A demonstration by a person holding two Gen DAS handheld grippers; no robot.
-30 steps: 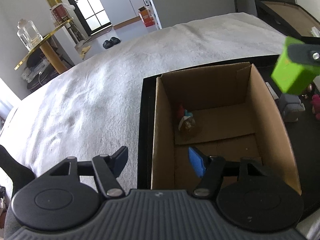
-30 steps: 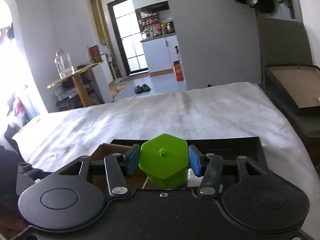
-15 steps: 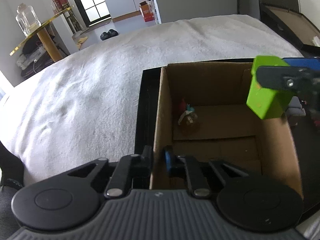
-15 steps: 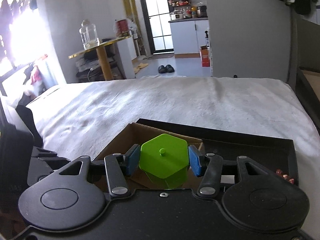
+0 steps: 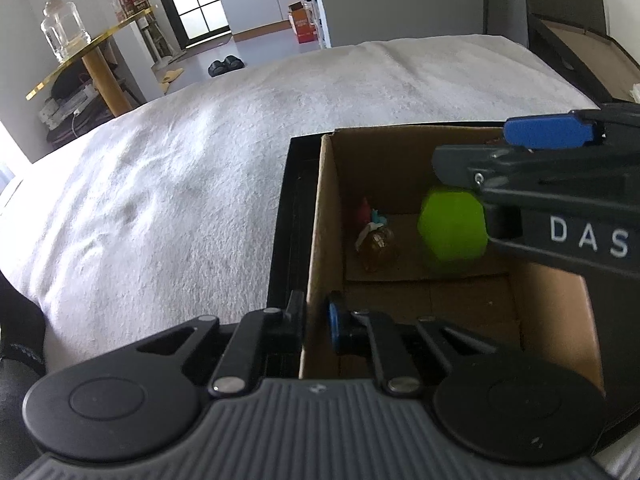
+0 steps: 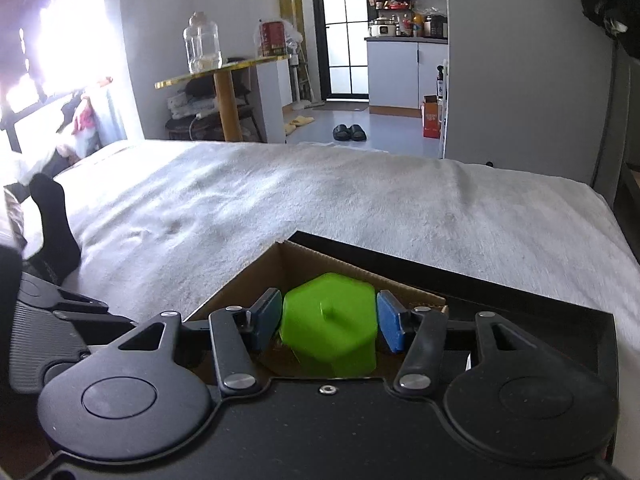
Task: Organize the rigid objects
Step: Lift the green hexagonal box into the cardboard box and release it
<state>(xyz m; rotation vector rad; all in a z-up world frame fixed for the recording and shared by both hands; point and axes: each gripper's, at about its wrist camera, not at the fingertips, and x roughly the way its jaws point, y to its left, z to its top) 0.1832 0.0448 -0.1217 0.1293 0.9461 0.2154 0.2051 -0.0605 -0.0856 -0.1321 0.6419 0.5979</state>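
Note:
An open cardboard box stands in a black tray on the white bed. My left gripper is shut on the box's near left wall. My right gripper is shut on a green hexagonal block and holds it over the box opening; the block also shows in the left wrist view, inside the box's outline. A small brown and red toy lies on the box floor.
The white blanket spreads left and beyond the tray. A gold round table with a glass jar stands past the bed. A dark tray sits at the far right. A person's black sock is at the left.
My right gripper carried the green block leftward and down over the box. My left gripper closed on the box's left wall.

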